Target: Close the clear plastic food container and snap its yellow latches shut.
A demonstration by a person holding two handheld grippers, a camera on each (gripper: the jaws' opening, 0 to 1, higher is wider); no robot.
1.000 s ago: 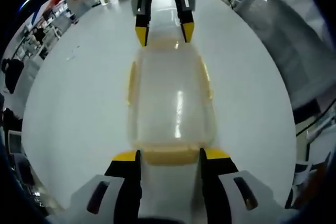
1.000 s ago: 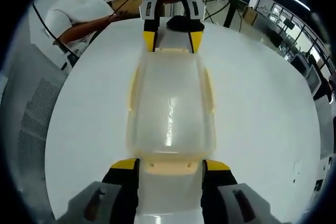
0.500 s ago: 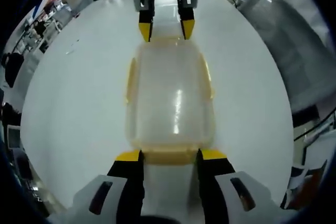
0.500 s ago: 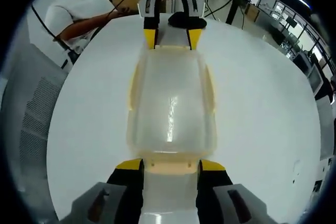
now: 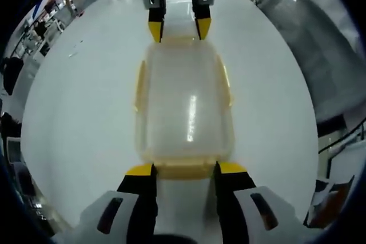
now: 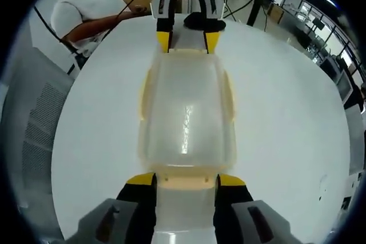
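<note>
Left gripper sits at one short end of the clear plastic food container, its yellow-tipped jaws spread about as wide as the end latch and flanking it, holding nothing; whether the tips actually touch the latch I cannot tell. At the far short end in the left gripper view the right gripper faces back, and from its own camera the right gripper shows the same stance — jaws parted to either side of its near end latch, nothing clamped — with the left gripper opposite. The container rests flat on the white table, lid already seated on top, roughly midway between the two tools. Its long axis runs straight from one gripper to the other, with a short end pointing at each, and the side latches lie along the long edges. It looks empty, so likely light and prone to skating on the smooth tabletop; the thin walls would probably flex, and the glossy lid offers poor purchase. Better, I judge, to work the stiffer yellow latch tabs at the rim — pressing from both ends at once so the box stays braced.
</note>
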